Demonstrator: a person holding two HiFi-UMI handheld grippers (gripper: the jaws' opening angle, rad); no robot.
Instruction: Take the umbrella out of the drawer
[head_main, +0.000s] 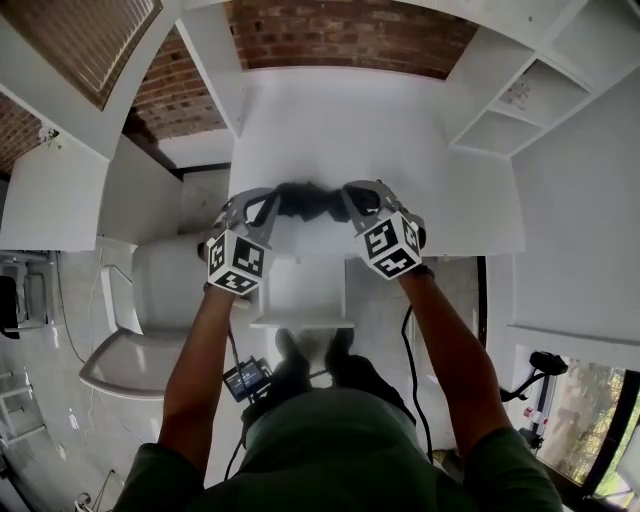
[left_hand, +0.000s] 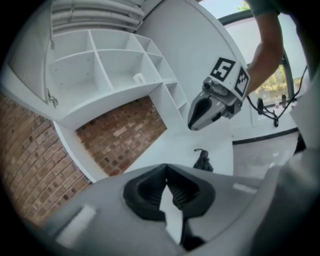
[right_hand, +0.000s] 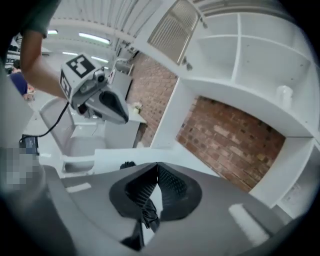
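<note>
A small black folded umbrella (head_main: 300, 200) lies on the white desk top (head_main: 340, 130), out of the narrow white drawer (head_main: 300, 323) that stands pulled open at the desk's near edge, below the hands. In the head view the umbrella is only a dark blur, between the tips of the two grippers. The left gripper view shows it more clearly as a dark bundle with a small loop on top, resting on the bare desk surface (left_hand: 202, 161) beyond the jaws. The right gripper view catches just a small dark bit of it (right_hand: 127, 165). The grey left gripper (left_hand: 166, 172) has its ribbed black pads pressed together, and so does the grey right gripper (right_hand: 157, 167). Both grippers are above the desk and apart from the umbrella, tips angled towards each other. A red brick wall (head_main: 330, 35) backs the desk, white cubby shelves (head_main: 520, 110) stand to the right, and a white chair (head_main: 150, 300) stands to the left.
</note>
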